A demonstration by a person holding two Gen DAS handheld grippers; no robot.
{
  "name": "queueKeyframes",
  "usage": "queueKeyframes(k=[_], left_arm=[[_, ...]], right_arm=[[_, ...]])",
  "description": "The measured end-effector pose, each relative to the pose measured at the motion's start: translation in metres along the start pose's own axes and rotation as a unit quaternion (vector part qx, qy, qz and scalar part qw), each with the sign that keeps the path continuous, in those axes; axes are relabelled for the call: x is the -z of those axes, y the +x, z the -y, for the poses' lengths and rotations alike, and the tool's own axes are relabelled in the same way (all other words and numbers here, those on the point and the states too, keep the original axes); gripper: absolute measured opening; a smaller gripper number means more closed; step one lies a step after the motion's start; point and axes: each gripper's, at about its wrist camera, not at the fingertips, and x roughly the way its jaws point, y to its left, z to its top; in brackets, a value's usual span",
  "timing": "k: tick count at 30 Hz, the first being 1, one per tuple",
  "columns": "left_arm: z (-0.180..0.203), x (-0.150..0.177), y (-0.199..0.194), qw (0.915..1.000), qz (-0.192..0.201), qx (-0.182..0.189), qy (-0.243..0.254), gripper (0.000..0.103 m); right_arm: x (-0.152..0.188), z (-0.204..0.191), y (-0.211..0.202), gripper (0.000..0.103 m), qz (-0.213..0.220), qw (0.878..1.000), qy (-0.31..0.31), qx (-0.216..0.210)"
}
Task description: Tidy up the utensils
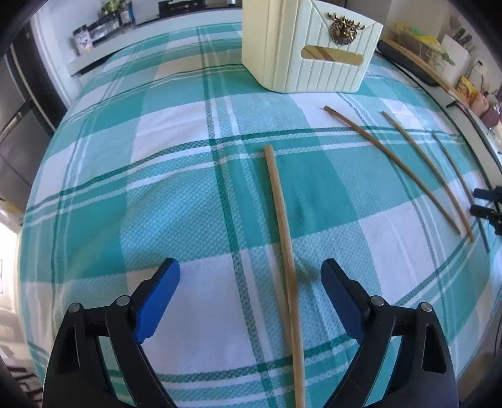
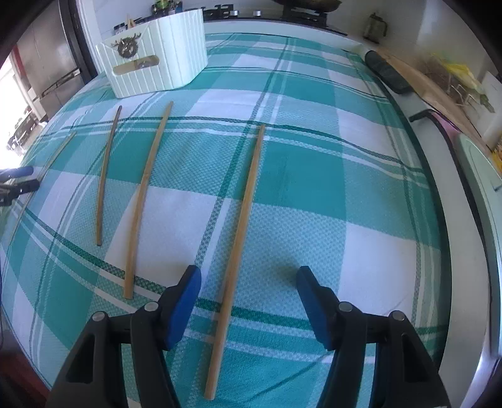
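Several wooden chopsticks lie on a teal plaid cloth (image 1: 188, 194). In the left wrist view one chopstick (image 1: 282, 226) runs between the open jaws of my left gripper (image 1: 251, 276), nearer the right finger, lying on the cloth. Two more chopsticks (image 1: 392, 163) (image 1: 429, 169) lie to the right. In the right wrist view a chopstick (image 2: 241, 238) lies between the open jaws of my right gripper (image 2: 248, 282). Two others (image 2: 147, 194) (image 2: 105, 175) lie to its left. A cream utensil holder (image 1: 307, 50) (image 2: 157, 53) stands at the far side.
A dark board and a wooden board (image 2: 408, 75) lie along the right counter edge with clutter behind. Jars (image 1: 103, 25) stand on a shelf at far left. The other gripper's tips show at the frame edges (image 1: 489, 204) (image 2: 15, 182).
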Motion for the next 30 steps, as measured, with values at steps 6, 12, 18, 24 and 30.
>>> queueKeyframes(k=[6,12,18,24,30], left_arm=[[0.010,-0.042,0.014,0.9997,-0.013,-0.004,0.021,0.056],[0.018,-0.064,0.018,0.9998,-0.011,-0.002,0.016,0.005],[0.008,-0.050,-0.045,0.9970,0.073,0.021,-0.014,0.005],[0.004,-0.027,-0.133,0.9858,0.161,0.041,-0.021,0.005],[0.007,-0.015,-0.187,0.9712,0.231,0.055,-0.021,0.005]], right_arm=[[-0.051,0.003,0.020,0.055,-0.017,1.000,-0.013,-0.007],[-0.103,0.011,0.044,0.007,-0.002,1.000,0.027,-0.012],[-0.105,0.015,0.005,0.006,0.059,0.995,0.068,-0.037],[-0.080,0.002,-0.092,0.006,0.160,0.983,0.051,-0.069],[-0.059,-0.021,-0.168,0.006,0.235,0.970,0.019,-0.065]])
